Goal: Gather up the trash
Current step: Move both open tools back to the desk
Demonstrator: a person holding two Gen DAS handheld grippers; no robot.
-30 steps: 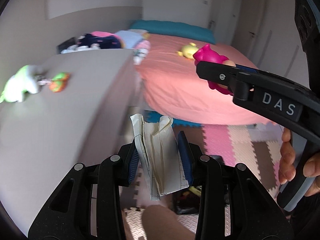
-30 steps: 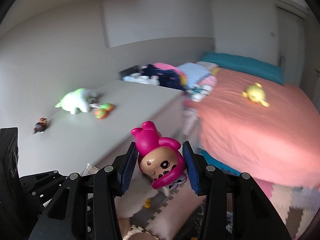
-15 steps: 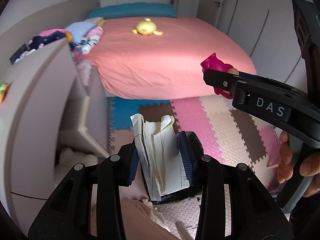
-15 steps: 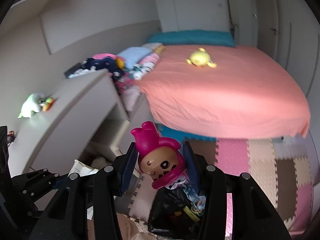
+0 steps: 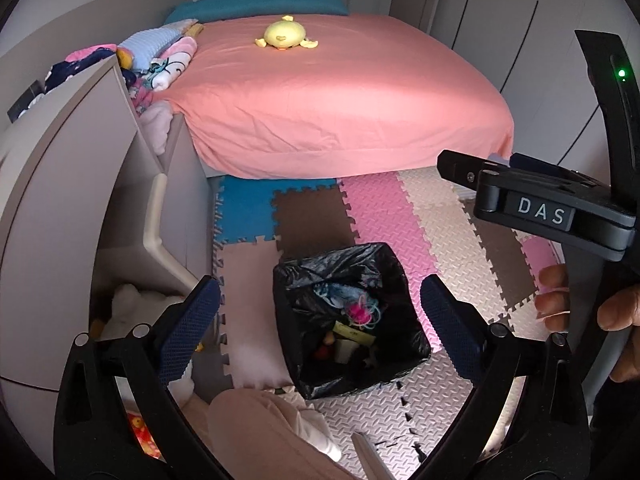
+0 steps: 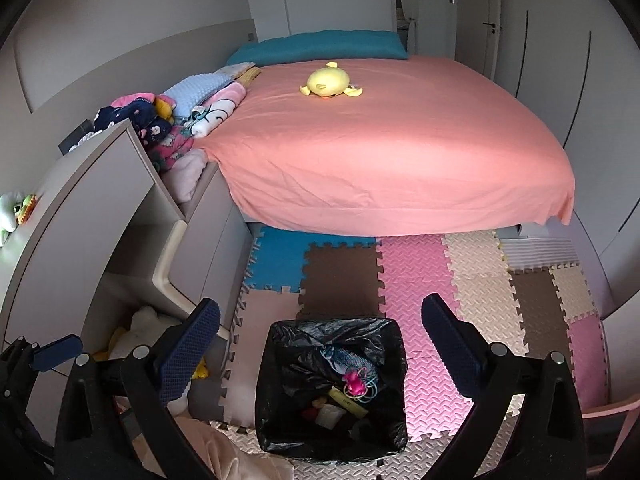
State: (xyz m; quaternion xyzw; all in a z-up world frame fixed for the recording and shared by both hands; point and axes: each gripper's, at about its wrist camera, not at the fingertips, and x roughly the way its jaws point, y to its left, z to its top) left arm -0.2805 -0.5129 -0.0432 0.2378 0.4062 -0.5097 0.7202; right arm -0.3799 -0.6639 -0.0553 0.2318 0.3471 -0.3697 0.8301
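With the left gripper (image 5: 320, 312) and right gripper (image 6: 320, 334) just sprung wide and empty above the bin (image 6: 390, 330) at six o'clock, a low retreating finger could snag the loose black liner (image 5: 340, 260) and tip the trash (image 6: 354, 384) inside.

Soft daylight, sharp centre, fisheye bending, dark vignetted corners

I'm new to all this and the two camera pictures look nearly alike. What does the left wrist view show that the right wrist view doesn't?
Only the left wrist view shows a hand holding the right gripper from the side. Only the right wrist view shows the green toy on the cabinet top. Both share the lined trash bin with rubbish inside, the pink bed, the yellow plush, and empty jaws that have just been opening.
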